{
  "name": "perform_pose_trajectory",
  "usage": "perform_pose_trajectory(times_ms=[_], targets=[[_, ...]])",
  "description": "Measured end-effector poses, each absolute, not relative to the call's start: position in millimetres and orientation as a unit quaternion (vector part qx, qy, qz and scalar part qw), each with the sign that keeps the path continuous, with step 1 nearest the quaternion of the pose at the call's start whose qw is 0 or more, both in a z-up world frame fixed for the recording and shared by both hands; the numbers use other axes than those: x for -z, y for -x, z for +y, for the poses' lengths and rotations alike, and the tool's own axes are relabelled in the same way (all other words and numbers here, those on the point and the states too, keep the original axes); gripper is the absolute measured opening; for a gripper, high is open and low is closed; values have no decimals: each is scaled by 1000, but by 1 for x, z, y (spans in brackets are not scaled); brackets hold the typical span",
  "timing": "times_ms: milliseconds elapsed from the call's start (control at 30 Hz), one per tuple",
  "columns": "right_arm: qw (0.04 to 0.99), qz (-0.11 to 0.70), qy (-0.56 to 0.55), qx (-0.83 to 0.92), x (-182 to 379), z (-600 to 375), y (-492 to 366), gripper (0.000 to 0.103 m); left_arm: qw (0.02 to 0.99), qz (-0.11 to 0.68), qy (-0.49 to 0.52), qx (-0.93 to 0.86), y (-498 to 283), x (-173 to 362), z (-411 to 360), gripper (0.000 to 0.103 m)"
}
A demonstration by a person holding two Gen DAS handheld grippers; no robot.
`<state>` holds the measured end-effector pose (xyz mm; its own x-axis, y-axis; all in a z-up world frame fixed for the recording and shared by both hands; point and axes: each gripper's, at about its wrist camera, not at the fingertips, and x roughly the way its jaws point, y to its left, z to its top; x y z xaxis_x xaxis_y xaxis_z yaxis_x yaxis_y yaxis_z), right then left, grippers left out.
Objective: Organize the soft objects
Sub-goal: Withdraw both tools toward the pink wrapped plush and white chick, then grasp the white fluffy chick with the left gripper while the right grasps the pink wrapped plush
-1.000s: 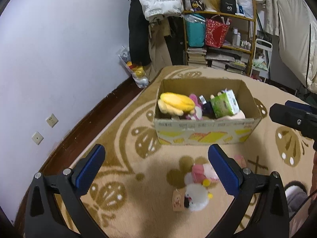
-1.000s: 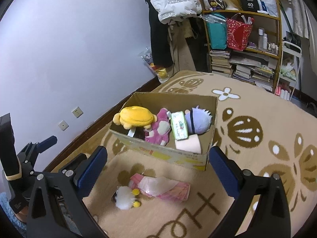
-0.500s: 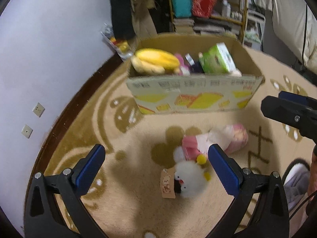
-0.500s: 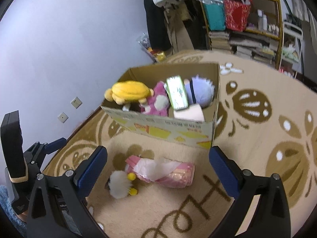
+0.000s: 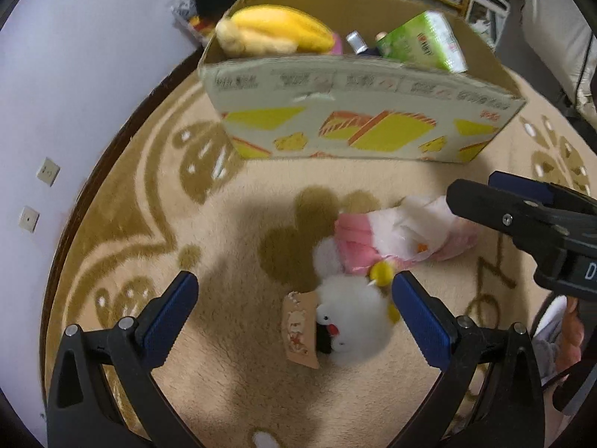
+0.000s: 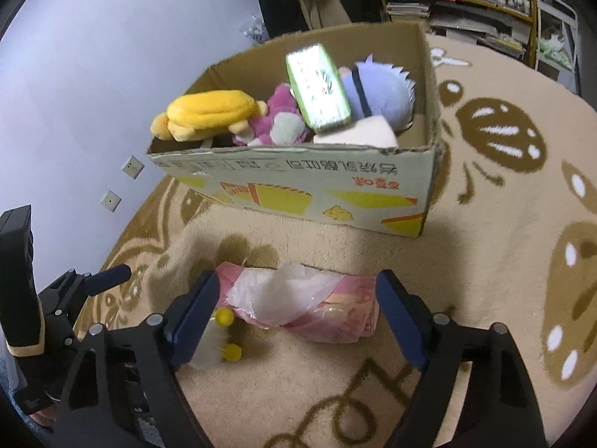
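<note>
A patterned beige carpet (image 5: 231, 366) is carrying everything. The cardboard box (image 6: 298, 183) is sitting on it, holding a yellow plush (image 6: 209, 112), a green tissue pack (image 6: 319, 87) and a blue-haired plush (image 6: 384, 89). In front of the box a pink tissue pack (image 6: 317, 306) is lying on the carpet, touching a white bird plush (image 5: 350, 317) (paper tag attached). The right gripper (image 6: 298, 310) is straddling the pink pack, jaws just narrowing, pads apart from it. The left gripper (image 5: 294, 317) is standing spread around the bird, not gripping.
</note>
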<state>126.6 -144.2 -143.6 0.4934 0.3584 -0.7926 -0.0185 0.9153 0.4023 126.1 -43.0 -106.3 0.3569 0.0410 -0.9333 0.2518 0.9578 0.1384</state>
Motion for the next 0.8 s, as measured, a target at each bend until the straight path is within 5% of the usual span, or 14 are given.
perform_pose_trajectory(times_ms=[167,800], targets=[[836,510,-168,-113,163,-139,-137,76,808,573,-120,63,-133,112,-41,102],[824,524,-166,-140,181,-129,-161,76,769,626,-95,92,-150,153,-48,102]])
